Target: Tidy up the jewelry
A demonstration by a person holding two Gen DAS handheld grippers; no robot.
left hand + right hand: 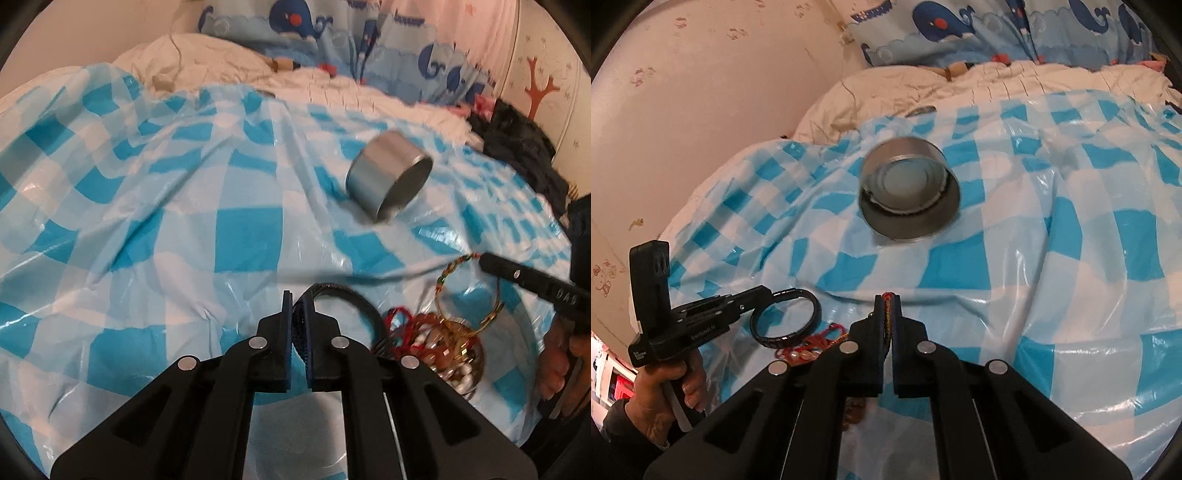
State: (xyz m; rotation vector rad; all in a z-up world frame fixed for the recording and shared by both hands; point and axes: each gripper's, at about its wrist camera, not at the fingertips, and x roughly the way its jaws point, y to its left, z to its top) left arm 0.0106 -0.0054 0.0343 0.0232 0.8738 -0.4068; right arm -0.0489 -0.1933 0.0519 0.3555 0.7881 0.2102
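Observation:
My left gripper [296, 301] is shut on a black woven bracelet [354, 299], whose loop hangs to the right of the fingertips; the same left gripper [767, 294] and black bracelet [786, 319] show in the right wrist view. My right gripper [887, 300] is shut on a thin multicoloured braided bracelet [886, 314]; from the left wrist view the right gripper [480, 258] pinches that braided loop [448, 280] at its top. Under both lies a heap of beaded jewelry [439, 343] in a round tin lid. A silver round tin [910, 192] lies tilted on the checked cover farther off.
A blue-and-white checked plastic sheet [221, 206] covers the bed. White bedding [923, 88] and whale-print pillows [979, 33] lie behind it. A wall [701, 92] runs along the left. Dark clothing [517, 144] sits at the bed's right edge. A hand [670, 380] holds the left gripper's handle.

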